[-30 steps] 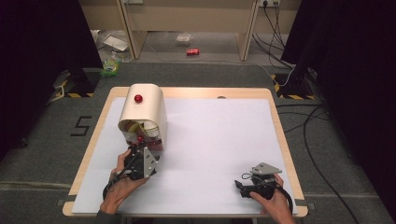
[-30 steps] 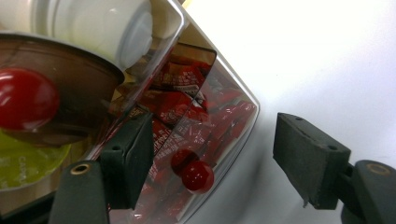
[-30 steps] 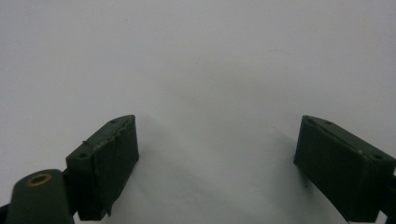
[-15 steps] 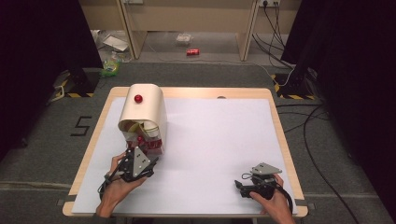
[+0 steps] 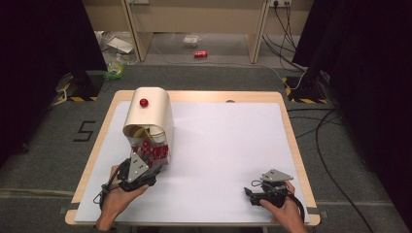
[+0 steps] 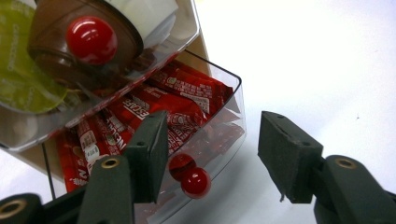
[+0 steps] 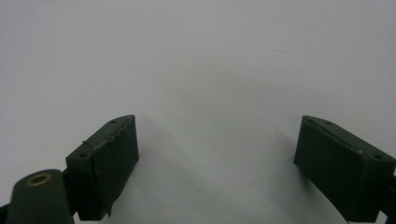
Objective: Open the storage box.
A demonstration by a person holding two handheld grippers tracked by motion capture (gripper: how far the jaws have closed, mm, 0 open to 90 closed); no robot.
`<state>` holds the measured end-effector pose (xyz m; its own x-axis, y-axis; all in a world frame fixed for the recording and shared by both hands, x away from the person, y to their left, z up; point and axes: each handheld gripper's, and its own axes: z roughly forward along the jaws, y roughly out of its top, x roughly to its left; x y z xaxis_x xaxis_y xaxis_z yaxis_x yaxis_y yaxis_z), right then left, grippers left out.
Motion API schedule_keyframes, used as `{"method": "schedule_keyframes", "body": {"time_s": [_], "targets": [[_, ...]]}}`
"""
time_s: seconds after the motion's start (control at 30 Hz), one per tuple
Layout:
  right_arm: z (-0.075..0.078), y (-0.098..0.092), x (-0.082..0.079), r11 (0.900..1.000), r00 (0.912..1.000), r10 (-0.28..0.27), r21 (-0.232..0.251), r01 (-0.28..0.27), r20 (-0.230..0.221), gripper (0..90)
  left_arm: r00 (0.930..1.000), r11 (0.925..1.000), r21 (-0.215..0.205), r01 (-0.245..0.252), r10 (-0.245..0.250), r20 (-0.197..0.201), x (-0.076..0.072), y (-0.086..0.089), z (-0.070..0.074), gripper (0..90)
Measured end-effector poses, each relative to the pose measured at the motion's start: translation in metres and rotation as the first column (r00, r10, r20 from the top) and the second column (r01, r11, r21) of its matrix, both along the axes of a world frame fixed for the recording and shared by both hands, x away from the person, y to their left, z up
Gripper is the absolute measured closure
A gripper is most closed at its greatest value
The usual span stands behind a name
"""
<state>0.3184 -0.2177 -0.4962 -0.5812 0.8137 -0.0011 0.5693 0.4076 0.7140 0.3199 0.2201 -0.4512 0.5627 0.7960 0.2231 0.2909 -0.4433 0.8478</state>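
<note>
A cream, round-topped box (image 5: 151,112) with a red knob (image 5: 144,103) on its lid stands on the left half of the desk (image 5: 228,145), which is covered by a white sheet. Its front faces the person, and a clear plastic drawer (image 6: 219,112) at the bottom is pulled out toward the near edge. The drawer is packed with red packets (image 6: 187,91) bearing white lettering, and it has a small red ball knob (image 6: 195,182) on its front wall. Above it sits a second clear tray (image 6: 184,28) holding a brown capsule and a green-lidded one, with another red knob (image 6: 91,39) on its front.

The left gripper (image 5: 144,167) is held just in front of the drawer, its jaws spread wide and holding nothing. In the left gripper view the drawer's ball knob lies between the two jaws, close to the left-hand one; whether that jaw touches the drawer wall cannot be told.

The right gripper (image 5: 248,194) rests low over the bare white sheet near the front right of the desk, well apart from the box. Its jaws are also wide open and empty, with only white surface between them.

Beyond the desk, on the floor, lie a red can (image 5: 200,54), some clear wrapping, a green packet (image 5: 114,71) and black cables (image 5: 320,126) running along the right side.
</note>
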Motion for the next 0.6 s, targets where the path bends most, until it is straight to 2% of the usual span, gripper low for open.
{"method": "schedule_keyframes", "body": {"time_s": [0.1, 0.13, 0.47, 0.6], "targets": [[0.0000, 0.0000, 0.0000, 1.000, 1.0000, 0.000, 0.000, 0.000, 0.000, 13.7, 1.0000, 0.9999, -0.015, -0.002, 0.002, -0.006, -0.0001, 0.0015, 0.0011, 44.6], [0.0001, 0.0000, -0.0001, 1.000, 1.0000, 0.000, 0.000, 0.000, -0.001, 13.7, 0.9997, 0.9995, -0.029, -0.010, 0.009, -0.023, -0.0013, 0.0017, 0.0011, 45.0], [0.0000, 0.0000, 0.0000, 1.000, 1.0000, 0.000, 0.000, 0.000, 0.001, 13.7, 0.9962, 0.9961, -0.089, -0.002, -0.006, -0.086, -0.0079, 0.0080, 0.0024, 47.2], [0.0000, 0.0003, -0.0003, 1.000, 1.0000, -0.002, 0.001, 0.002, -0.002, 13.7, 0.9950, 0.9942, -0.107, -0.004, -0.007, -0.099, -0.0099, 0.0098, 0.0027, 47.7]]}}
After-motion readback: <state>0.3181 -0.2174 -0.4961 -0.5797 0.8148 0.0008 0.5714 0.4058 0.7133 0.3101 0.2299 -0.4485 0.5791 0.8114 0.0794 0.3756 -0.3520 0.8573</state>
